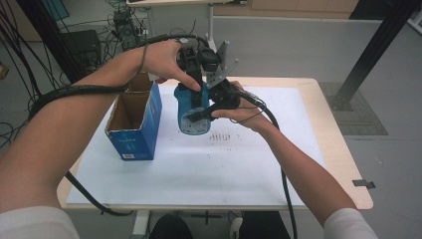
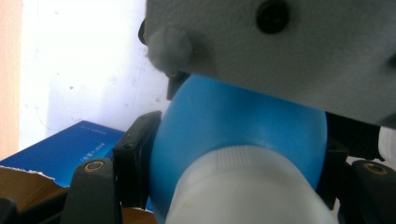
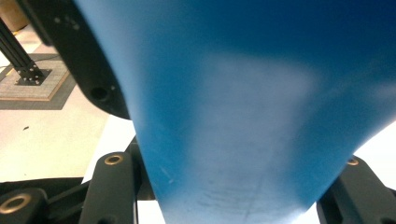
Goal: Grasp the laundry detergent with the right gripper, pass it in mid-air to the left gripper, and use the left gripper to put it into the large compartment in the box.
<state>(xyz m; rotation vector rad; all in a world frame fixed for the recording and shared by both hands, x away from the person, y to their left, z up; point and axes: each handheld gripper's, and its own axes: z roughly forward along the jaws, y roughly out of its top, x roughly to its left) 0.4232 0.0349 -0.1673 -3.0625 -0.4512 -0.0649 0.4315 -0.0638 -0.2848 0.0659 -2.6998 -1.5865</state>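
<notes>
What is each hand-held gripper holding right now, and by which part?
Both hold the blue bottle: the left hand-held gripper clamps its shoulder by the white cap, the right hand-held gripper grips its body.

The print on the blue box [image 1: 134,144] is too small to read.

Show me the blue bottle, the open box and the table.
blue bottle [image 1: 191,117]: high view, its lower body.
open box [image 1: 137,139]: high view, its blue front wall.
table [image 1: 328,149]: high view, bare wooden edge at right.
</notes>
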